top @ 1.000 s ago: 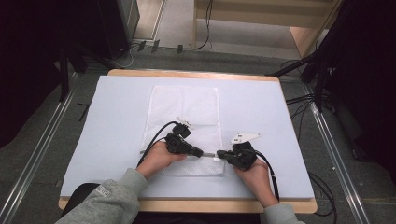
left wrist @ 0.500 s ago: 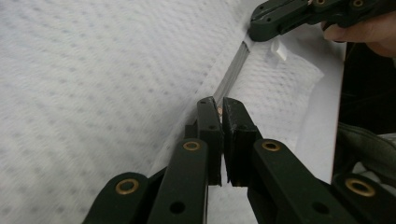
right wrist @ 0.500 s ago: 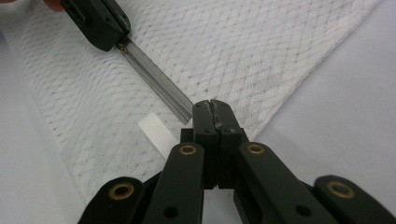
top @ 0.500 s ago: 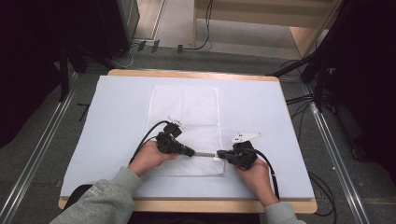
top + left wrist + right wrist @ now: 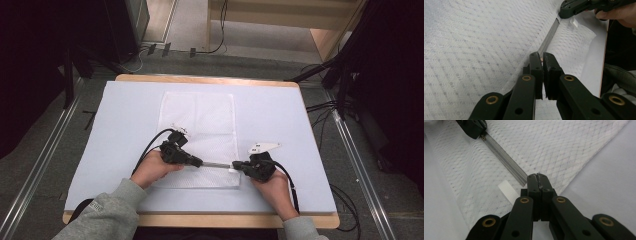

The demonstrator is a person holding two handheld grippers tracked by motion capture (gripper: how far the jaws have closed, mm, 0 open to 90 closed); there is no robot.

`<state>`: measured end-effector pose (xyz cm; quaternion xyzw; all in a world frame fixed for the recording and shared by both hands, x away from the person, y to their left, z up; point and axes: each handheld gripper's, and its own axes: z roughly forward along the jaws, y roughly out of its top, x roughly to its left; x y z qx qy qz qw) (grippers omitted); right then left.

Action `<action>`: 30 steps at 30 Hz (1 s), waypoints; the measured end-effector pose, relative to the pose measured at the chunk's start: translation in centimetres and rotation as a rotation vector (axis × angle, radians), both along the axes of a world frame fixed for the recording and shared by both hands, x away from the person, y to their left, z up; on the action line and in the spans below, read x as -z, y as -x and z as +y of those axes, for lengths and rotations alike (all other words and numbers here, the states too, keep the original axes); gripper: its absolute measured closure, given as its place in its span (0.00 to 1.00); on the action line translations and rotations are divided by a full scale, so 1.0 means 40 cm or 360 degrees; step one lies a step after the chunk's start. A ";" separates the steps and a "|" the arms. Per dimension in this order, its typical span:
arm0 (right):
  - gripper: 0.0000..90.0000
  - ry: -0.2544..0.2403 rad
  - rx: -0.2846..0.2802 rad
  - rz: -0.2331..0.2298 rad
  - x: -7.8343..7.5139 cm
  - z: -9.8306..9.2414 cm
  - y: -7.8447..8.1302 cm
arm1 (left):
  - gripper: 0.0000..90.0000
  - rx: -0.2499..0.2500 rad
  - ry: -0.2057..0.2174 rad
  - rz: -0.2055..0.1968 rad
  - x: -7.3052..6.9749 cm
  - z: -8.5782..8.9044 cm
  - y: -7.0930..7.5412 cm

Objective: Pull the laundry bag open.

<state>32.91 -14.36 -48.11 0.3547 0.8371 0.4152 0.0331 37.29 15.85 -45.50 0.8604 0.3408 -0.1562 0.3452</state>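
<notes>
A white mesh bag (image 5: 197, 120) lies flat on the pale mat (image 5: 125, 115). A grey zipper (image 5: 217, 164) runs across its near part. My left gripper (image 5: 200, 162) is shut on the zipper pull at the zipper's left end; in the left gripper view its jaws (image 5: 541, 56) pinch a small coppery pull, and the zipper (image 5: 549, 37) runs away toward the right gripper (image 5: 562, 14). My right gripper (image 5: 235, 164) is shut on the bag's fabric at the zipper's right end (image 5: 537, 177), beside a small white tag (image 5: 507, 190). The zipper (image 5: 504, 157) stretches to the left gripper (image 5: 482, 134).
The mat covers a wooden table whose front edge (image 5: 200, 220) runs along the bottom. Cables (image 5: 150, 145) trail from both grippers over the mat. Metal rails (image 5: 45, 165) and floor cables (image 5: 325, 107) flank the table.
My left gripper has slid to the left along the zipper, away from the right gripper, so a longer stretch of zipper shows between them. The right gripper has stayed in place.
</notes>
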 end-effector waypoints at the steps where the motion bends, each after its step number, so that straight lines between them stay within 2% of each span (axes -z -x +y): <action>1: 1.00 0.0003 0.0002 0.0001 0.000 0.000 0.000 | 0.98 0.0003 0.0000 0.0003 0.000 0.000 0.000; 8: 1.00 0.0003 0.0002 0.0004 -0.001 0.000 0.000 | 0.98 -0.0012 0.0002 0.0012 -0.001 0.008 -0.002; 11: 1.00 0.0008 0.0000 0.0003 -0.001 0.000 -0.001 | 0.98 0.0004 -0.0008 -0.0008 -0.006 0.007 0.003; 12: 1.00 0.0010 -0.0002 0.0002 -0.002 0.000 0.000 | 0.98 0.0007 -0.0033 -0.0024 -0.008 0.010 0.004; 17: 1.00 0.0009 -0.0005 0.0012 -0.002 0.000 -0.001 | 0.98 -0.0016 -0.0018 0.0008 -0.008 0.032 0.001; 22: 1.00 0.0012 -0.0019 0.0006 -0.002 0.000 -0.004 | 0.98 -0.0001 -0.0018 -0.0001 -0.010 0.033 0.007; 23: 1.00 0.0013 -0.0015 0.0010 -0.002 0.000 -0.004 | 0.98 -0.0010 -0.0045 -0.0015 -0.011 0.035 0.009; 26: 1.00 0.0009 -0.0021 0.0018 -0.003 -0.001 -0.006 | 0.98 -0.0043 -0.0044 -0.0008 -0.011 0.049 0.006; 30: 1.00 0.0017 -0.0032 0.0026 -0.004 -0.001 -0.008 | 0.98 -0.0041 -0.0027 -0.0019 -0.020 0.073 0.011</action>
